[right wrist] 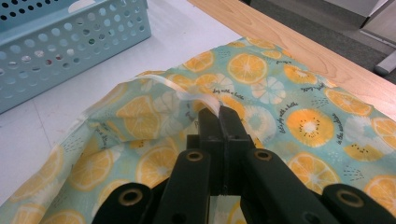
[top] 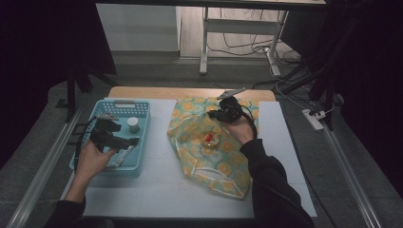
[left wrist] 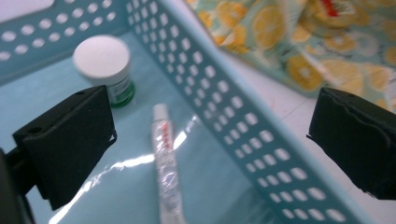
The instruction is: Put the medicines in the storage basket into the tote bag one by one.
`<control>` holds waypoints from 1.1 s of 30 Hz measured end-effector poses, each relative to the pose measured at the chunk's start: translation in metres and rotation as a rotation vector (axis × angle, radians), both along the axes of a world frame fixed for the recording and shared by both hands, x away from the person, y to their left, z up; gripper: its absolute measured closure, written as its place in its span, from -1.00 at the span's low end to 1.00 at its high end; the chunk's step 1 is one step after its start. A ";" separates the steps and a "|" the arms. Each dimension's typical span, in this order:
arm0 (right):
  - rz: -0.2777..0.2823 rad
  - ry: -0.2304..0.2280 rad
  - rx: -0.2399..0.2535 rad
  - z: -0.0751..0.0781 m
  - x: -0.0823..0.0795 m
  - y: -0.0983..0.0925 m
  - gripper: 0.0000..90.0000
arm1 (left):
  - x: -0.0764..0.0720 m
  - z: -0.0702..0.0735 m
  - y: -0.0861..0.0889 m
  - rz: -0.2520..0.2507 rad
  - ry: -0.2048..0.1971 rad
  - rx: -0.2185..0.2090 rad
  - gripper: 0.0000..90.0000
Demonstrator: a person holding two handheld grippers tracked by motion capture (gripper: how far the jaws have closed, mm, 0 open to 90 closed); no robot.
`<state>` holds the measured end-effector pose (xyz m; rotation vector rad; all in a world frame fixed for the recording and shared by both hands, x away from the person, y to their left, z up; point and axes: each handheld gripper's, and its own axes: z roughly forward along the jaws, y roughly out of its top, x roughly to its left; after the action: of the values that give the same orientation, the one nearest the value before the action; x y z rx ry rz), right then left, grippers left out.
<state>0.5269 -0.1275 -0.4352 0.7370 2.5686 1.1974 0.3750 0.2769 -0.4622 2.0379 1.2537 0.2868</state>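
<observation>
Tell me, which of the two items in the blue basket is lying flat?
The clear squeeze tube lies flat on the basket floor; the white-capped green jar stands upright.

The left gripper (top: 124, 141) hangs low with its jaws spread wide. The right gripper (right wrist: 219, 116) sits clamped tight, forearm angled inward.

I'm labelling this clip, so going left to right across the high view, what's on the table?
Left gripper over the blue basket → white-lidded jar in the basket → small red-topped item inside the citrus-print bag → right gripper pinching the bag's edge.
</observation>
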 end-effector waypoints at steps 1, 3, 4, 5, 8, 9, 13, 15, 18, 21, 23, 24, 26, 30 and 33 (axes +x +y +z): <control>0.001 0.000 0.000 0.000 0.000 0.000 1.00 | 0.001 -0.002 0.002 -0.001 0.009 0.003 -1.00; 0.001 0.000 0.001 0.000 0.000 0.000 1.00 | 0.004 -0.007 0.005 -0.001 0.030 0.017 -1.00; 0.001 0.000 0.000 0.000 0.000 0.000 1.00 | 0.005 -0.009 0.006 -0.005 0.037 0.024 -1.00; 0.002 0.000 0.000 0.000 0.000 0.000 1.00 | 0.007 -0.011 0.007 0.000 0.047 0.031 -1.00; 0.002 0.000 -0.002 0.000 0.000 0.000 1.00 | 0.012 -0.017 0.008 0.006 0.070 0.058 -1.00; 0.002 0.000 -0.002 0.000 0.000 0.000 1.00 | 0.013 -0.019 0.007 0.006 0.077 0.077 -1.00; 0.003 -0.001 -0.002 -0.001 0.000 0.000 1.00 | 0.020 -0.027 0.005 -0.003 0.122 0.119 -1.00; 0.003 -0.001 -0.003 -0.001 0.000 0.000 1.00 | 0.023 -0.031 0.003 -0.003 0.151 0.145 -1.00; 0.004 -0.001 -0.004 -0.001 0.000 0.000 1.00 | 0.026 -0.037 -0.002 -0.009 0.192 0.211 -1.00; 0.005 -0.001 -0.004 -0.002 0.000 0.001 1.00 | 0.029 -0.041 -0.007 -0.005 0.219 0.254 -0.95; 0.007 0.000 -0.004 -0.002 -0.001 0.001 1.00 | 0.029 -0.042 -0.008 -0.005 0.229 0.270 -0.89; 0.007 -0.001 -0.005 -0.002 -0.001 0.001 1.00 | 0.029 -0.043 -0.008 -0.009 0.238 0.271 -0.81; 0.006 0.001 -0.006 -0.002 -0.001 0.001 1.00 | 0.030 -0.044 -0.009 -0.010 0.253 0.285 -0.67; 0.006 0.001 -0.007 -0.003 -0.001 0.001 1.00 | 0.031 -0.045 -0.012 -0.038 0.281 0.310 -0.37; 0.006 0.001 -0.007 -0.003 -0.001 0.001 1.00 | 0.032 -0.047 -0.012 -0.051 0.300 0.320 -0.19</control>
<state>0.5259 -0.1264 -0.4377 0.7294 2.5760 1.1887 0.4069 0.2652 -0.5088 2.4539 1.4033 0.1697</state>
